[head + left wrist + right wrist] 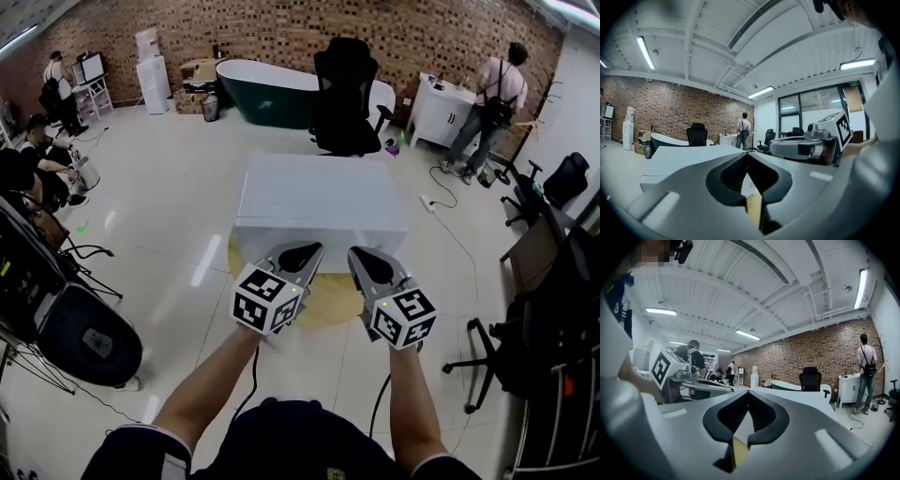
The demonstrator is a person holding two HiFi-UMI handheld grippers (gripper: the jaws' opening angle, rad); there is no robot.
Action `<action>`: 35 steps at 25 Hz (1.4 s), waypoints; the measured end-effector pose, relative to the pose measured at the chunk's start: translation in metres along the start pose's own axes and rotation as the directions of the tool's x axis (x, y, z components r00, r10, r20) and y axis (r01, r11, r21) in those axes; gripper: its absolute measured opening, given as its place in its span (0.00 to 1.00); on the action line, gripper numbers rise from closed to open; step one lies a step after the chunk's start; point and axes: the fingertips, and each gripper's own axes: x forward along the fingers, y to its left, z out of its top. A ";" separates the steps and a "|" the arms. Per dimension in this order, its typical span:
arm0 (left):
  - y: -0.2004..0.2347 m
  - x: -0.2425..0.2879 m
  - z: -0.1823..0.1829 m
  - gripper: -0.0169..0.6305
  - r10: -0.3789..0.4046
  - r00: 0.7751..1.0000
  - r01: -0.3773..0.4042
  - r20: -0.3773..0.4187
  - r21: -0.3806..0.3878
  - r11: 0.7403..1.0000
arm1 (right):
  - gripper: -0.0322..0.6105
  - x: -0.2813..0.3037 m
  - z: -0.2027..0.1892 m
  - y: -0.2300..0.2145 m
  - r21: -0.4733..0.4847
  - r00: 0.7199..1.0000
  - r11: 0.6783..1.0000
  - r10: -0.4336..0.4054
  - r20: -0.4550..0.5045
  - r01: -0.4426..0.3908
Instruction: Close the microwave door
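A white box-shaped microwave [319, 197] stands on a round wooden table [330, 302]; only its flat top and a strip of its near face show, and I cannot make out the door. My left gripper [302, 251] hovers just short of the near edge, jaws shut with nothing between them. My right gripper [367, 255] is beside it, also shut and empty. In the left gripper view the jaws [746, 154] meet at the tips above the white top [679, 161]. The right gripper view shows the same closed tips [748, 393] over the white top [797, 397].
A black office chair [345, 94] and a dark bathtub [267, 89] stand behind the microwave. A person is at a white cabinet [436, 112] at the back right. Black chairs [511, 352] crowd the right side, dark equipment [80, 333] the left.
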 end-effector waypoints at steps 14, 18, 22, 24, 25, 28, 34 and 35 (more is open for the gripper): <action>-0.005 -0.006 -0.002 0.04 -0.018 1.000 0.018 -0.005 0.011 1.000 | 0.05 -0.002 -0.003 0.013 0.020 1.000 1.000 0.014 -0.002 -0.014; -0.008 -0.008 -0.003 0.04 -0.022 1.000 0.022 -0.006 0.012 1.000 | 0.05 -0.004 -0.004 0.015 0.020 1.000 1.000 0.014 -0.005 -0.014; -0.009 -0.010 -0.003 0.04 -0.024 1.000 0.024 -0.007 0.010 1.000 | 0.05 -0.004 -0.002 0.018 0.022 1.000 1.000 0.016 -0.006 -0.016; -0.009 -0.011 -0.003 0.04 -0.023 1.000 0.023 -0.007 0.009 1.000 | 0.05 -0.004 -0.001 0.019 0.020 1.000 1.000 0.020 -0.007 -0.020; -0.009 -0.011 -0.002 0.04 -0.022 1.000 0.023 -0.007 0.009 1.000 | 0.05 -0.004 -0.001 0.020 0.020 1.000 1.000 0.021 -0.008 -0.021; -0.010 -0.011 -0.002 0.04 -0.023 1.000 0.024 -0.007 0.008 1.000 | 0.05 -0.004 0.000 0.020 0.020 1.000 1.000 0.022 -0.007 -0.022; -0.011 -0.010 -0.001 0.04 -0.027 1.000 0.027 -0.006 0.008 1.000 | 0.05 -0.005 0.001 0.019 0.022 1.000 1.000 0.017 -0.005 -0.017; -0.011 -0.011 -0.001 0.04 -0.028 1.000 0.028 -0.007 0.007 1.000 | 0.05 -0.005 0.001 0.020 0.022 1.000 1.000 0.016 -0.005 -0.016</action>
